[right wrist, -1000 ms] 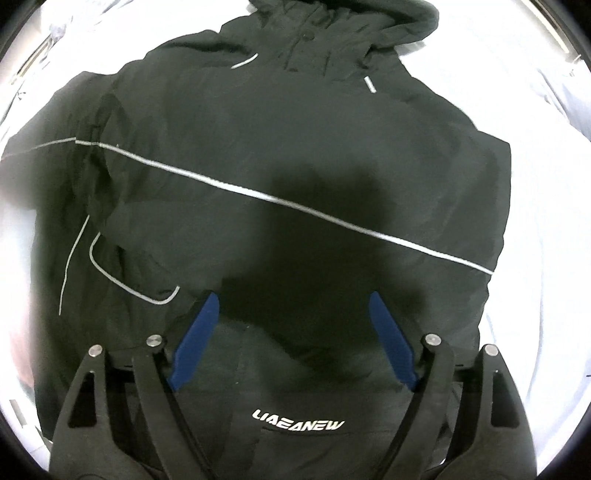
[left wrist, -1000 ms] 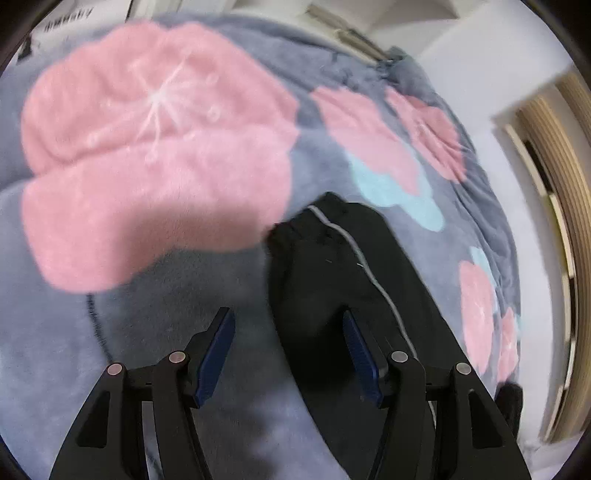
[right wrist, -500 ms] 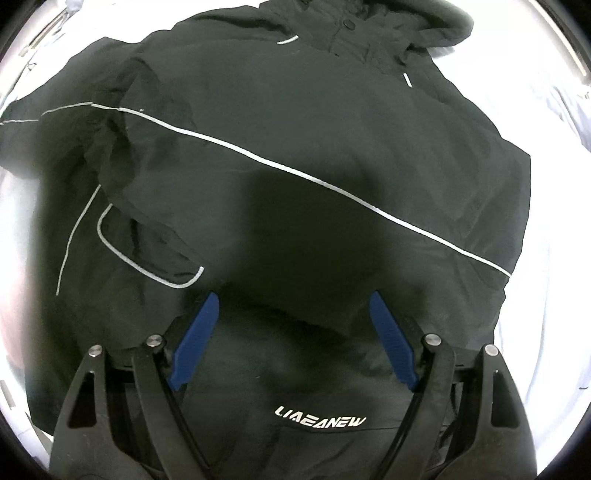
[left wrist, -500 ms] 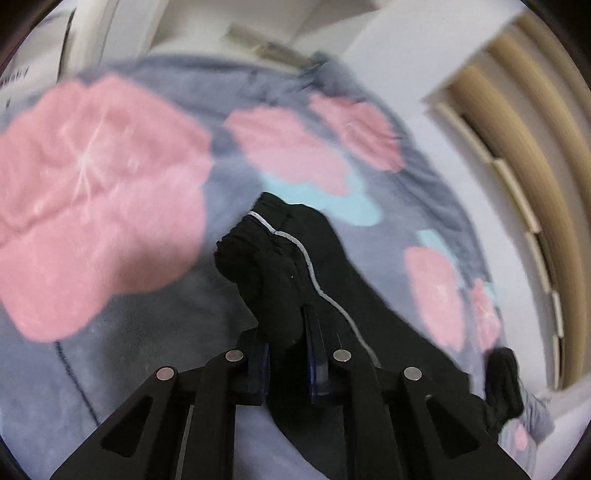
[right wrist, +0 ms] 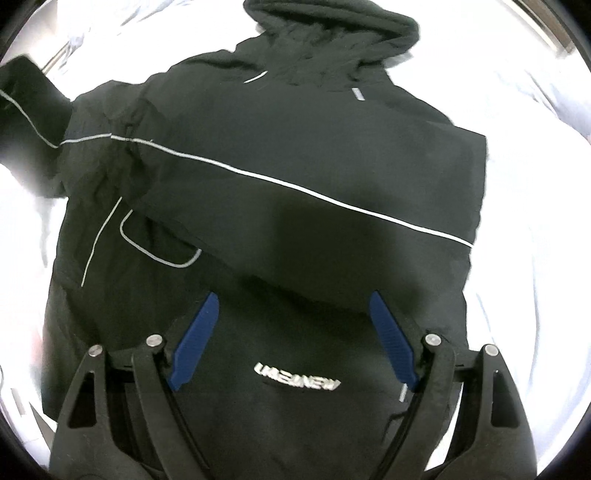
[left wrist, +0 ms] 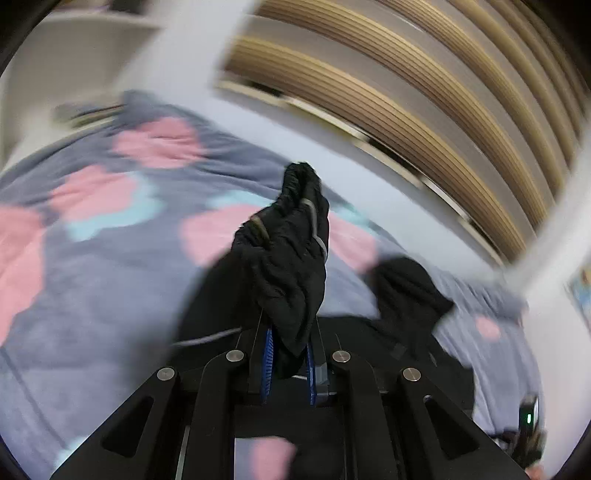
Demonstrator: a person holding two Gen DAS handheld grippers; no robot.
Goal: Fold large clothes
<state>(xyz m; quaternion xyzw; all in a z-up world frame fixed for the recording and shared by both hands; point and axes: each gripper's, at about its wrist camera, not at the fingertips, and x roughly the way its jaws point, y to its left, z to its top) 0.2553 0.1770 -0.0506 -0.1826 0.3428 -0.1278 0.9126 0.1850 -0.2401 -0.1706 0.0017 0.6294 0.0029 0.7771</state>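
Left wrist view: heavy motion blur, dim. Right wrist view: sharp; bedding [right wrist: 535, 155] blown out white; fisheye-bowed edges.

blur: blanket [left wrist: 110, 280], wall slats [left wrist: 424, 92] smeared | hidden: left pads' [left wrist: 266, 365] tips under sleeve [left wrist: 291, 251] | cut off: jacket [right wrist: 295, 166] hem, bottom edge

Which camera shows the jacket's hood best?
The right wrist view: the hood lies sharp and fully visible at the top of the spread black jacket. The left wrist view shows it only as a blurred dark lump.
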